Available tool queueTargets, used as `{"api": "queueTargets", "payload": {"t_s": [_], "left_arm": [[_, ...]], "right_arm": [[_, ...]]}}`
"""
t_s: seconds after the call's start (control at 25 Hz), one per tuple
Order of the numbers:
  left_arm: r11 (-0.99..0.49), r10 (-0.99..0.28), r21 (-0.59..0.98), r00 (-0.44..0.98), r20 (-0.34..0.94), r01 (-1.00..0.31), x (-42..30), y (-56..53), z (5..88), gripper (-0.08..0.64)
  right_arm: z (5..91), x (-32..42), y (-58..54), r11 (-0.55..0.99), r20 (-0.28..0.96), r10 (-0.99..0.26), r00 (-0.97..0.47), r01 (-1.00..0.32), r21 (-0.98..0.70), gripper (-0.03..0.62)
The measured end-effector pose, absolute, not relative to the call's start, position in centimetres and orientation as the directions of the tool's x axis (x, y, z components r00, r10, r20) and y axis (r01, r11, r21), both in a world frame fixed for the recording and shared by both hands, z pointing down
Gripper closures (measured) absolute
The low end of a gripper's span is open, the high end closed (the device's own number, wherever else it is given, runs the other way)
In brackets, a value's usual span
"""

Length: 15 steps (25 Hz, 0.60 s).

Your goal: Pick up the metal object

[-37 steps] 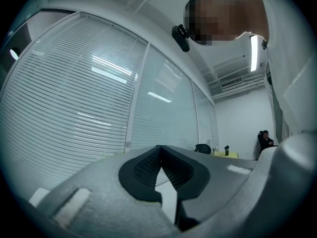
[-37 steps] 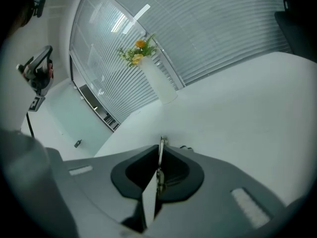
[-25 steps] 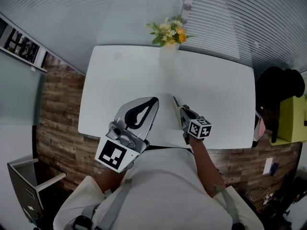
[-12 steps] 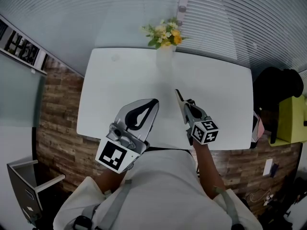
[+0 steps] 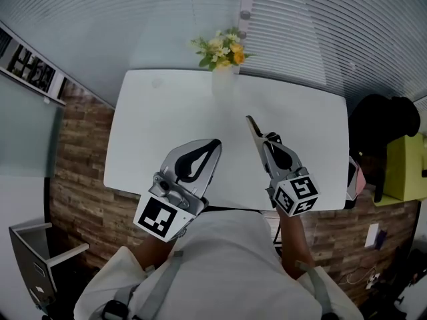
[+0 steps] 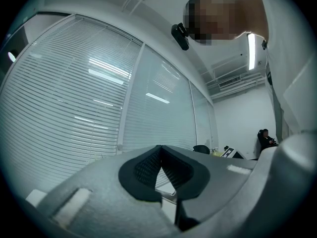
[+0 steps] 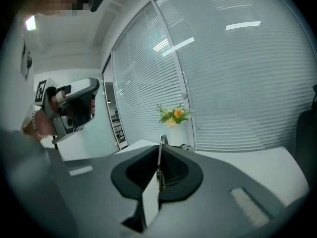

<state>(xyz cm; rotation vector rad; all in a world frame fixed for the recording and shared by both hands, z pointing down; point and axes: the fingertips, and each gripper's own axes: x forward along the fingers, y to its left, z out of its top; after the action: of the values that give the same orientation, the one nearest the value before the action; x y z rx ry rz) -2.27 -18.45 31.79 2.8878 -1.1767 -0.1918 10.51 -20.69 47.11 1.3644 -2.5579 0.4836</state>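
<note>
A thin metal object (image 5: 254, 129), flat like a blade, sticks forward out of my right gripper (image 5: 265, 141), which is shut on it above the white table (image 5: 167, 112). In the right gripper view the metal object (image 7: 160, 150) stands on edge between the pads of that gripper (image 7: 159, 157). My left gripper (image 5: 215, 142) hangs over the table's near left part, jaws shut with nothing in them. In its own view the left gripper (image 6: 159, 153) points up at the blinds.
A white vase with yellow flowers (image 5: 220, 49) stands at the table's far edge, seen also as flowers (image 7: 174, 115) ahead of the right gripper. A black chair (image 5: 383, 122) and a yellow-green item (image 5: 408, 165) are to the right of the table. Window blinds run behind.
My right gripper has moved to the right and nearer to me with the metal object still in it. The left gripper has stayed in place.
</note>
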Motion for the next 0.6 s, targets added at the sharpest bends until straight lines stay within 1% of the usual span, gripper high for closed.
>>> {"api": "queueTargets", "payload": {"t_s": [0.6], "left_arm": [[-0.722,-0.691,0.059,0.714,-0.116,-0.689,1.8,-18.0,30.8,0.558]], "right_arm": [[37.9,13.3,-19.0,0.571,0.217,-0.795,-0.567,-0.82,-0.052,0.584]]}}
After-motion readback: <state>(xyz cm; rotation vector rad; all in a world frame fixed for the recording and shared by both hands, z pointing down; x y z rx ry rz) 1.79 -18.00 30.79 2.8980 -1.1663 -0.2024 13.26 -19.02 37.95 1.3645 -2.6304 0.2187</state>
